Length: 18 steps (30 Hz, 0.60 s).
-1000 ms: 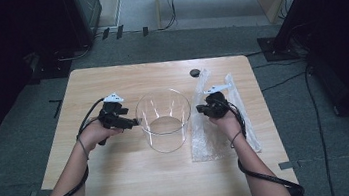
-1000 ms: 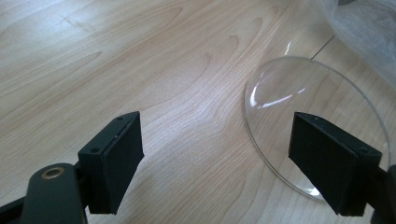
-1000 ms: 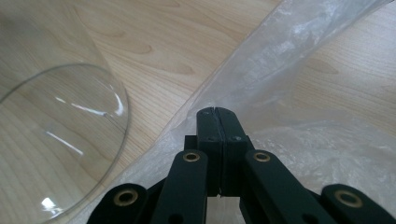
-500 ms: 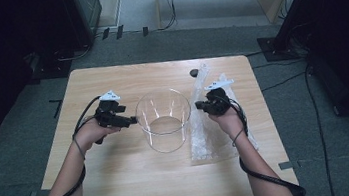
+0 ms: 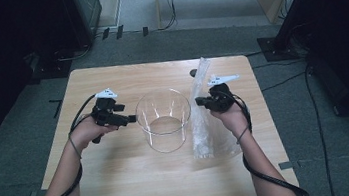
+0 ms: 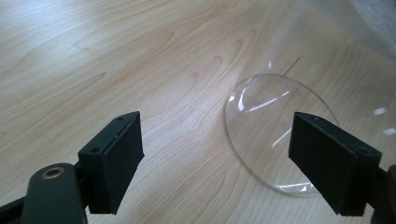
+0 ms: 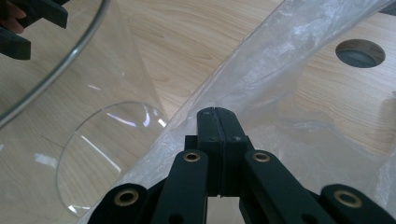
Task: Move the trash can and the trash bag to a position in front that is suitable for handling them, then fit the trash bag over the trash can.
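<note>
Right gripper [image 5: 202, 102] pinches the plastic bag [image 5: 205, 124] beside the glass bowl [image 5: 164, 119]; left gripper [image 5: 132, 118] gapes wide, just beside it.

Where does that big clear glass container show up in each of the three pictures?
High view: glass container stands mid-table, between the two grippers.
Left gripper view: its round base sits right of centre, between the open jaws.
Right gripper view: its rim and base at left.
Shared landmark: the clear plastic bag beside it.

The right gripper [image 5: 202, 102] has lifted the plastic bag's [image 5: 205, 124] far end off the table.
</note>
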### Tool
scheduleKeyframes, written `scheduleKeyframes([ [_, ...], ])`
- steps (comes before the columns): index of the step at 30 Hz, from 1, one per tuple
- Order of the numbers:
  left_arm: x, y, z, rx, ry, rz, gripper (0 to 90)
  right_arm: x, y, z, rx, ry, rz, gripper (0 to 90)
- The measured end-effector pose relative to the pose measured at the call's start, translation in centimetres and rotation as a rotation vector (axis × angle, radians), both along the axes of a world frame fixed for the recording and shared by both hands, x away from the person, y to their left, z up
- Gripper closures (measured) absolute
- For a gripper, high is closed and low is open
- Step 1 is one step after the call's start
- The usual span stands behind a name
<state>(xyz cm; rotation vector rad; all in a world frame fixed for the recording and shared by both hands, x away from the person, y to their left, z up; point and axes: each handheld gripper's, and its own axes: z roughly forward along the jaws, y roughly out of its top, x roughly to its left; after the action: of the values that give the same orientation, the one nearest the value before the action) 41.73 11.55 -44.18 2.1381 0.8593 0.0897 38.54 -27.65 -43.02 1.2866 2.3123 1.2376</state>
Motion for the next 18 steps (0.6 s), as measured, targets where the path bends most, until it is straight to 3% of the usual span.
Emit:
scheduleKeyframes([
  [13, 0.3, 0.4, 0.9, 0.001, -0.003, 0.005, 17.2, 0.4, 1.0, 1.0, -0.005, 0.014, 0.05, 90.0],
  [16, 0.4, 0.4, 1.4, -0.036, 0.045, 0.028, 17.2, 0.7, 0.9, 1.7, -0.006, 0.013, 0.053, 90.0],
  [18, 0.4, 0.2, 1.8, -0.051, 0.052, 0.024, 17.2, 0.8, 1.0, 2.1, -0.002, 0.014, 0.061, 90.0],
])
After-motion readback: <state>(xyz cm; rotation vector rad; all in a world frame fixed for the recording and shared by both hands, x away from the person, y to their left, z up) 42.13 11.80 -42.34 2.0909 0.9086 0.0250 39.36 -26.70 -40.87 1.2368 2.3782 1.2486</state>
